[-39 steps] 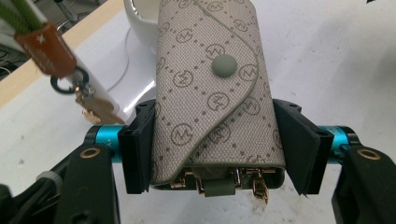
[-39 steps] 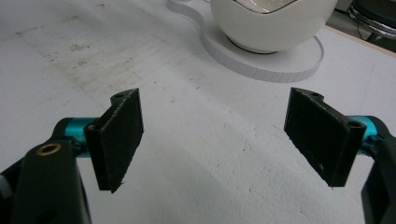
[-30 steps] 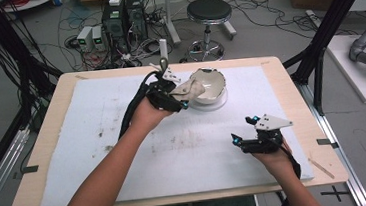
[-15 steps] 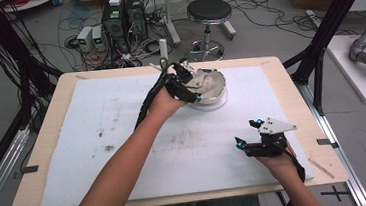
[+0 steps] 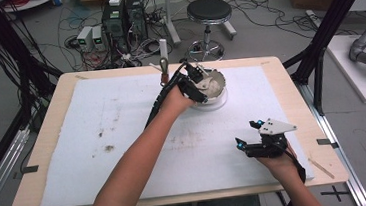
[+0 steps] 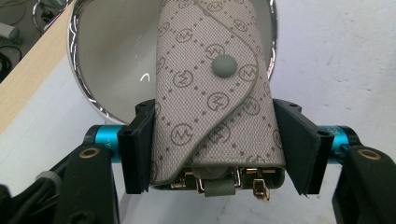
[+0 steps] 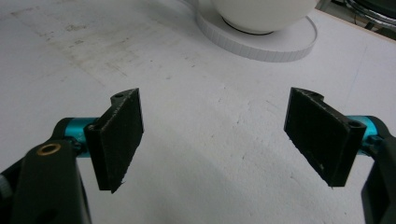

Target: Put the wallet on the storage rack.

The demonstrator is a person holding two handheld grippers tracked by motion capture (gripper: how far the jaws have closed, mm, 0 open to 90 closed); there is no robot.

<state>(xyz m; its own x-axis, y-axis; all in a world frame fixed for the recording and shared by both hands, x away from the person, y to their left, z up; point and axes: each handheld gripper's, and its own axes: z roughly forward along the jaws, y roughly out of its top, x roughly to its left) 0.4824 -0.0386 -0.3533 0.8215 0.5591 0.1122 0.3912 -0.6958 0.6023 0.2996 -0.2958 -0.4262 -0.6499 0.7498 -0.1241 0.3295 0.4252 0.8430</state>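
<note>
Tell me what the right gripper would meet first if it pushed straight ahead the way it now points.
The right gripper, jaws open and empty, points across bare white mat toward the flat white disc under the bowl. The disc's edge would probably come first, though how level the gripper travels is hard to judge.

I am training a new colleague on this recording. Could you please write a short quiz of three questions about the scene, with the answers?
1. True or false: the left gripper holds a grey patterned pouch above the white bowl.
2. Multiple choice: how do the jaws of the right gripper stand? A) shut on the pouch; B) open and empty above the white sheet; C) shut on the bowl.
3. Fill in the missing word: the bowl stands on a round white ____.

Key
1. True: its jaws press both sides of the pouch.
2. B.
3. Base, seen under the bowl in the right gripper view.
</note>
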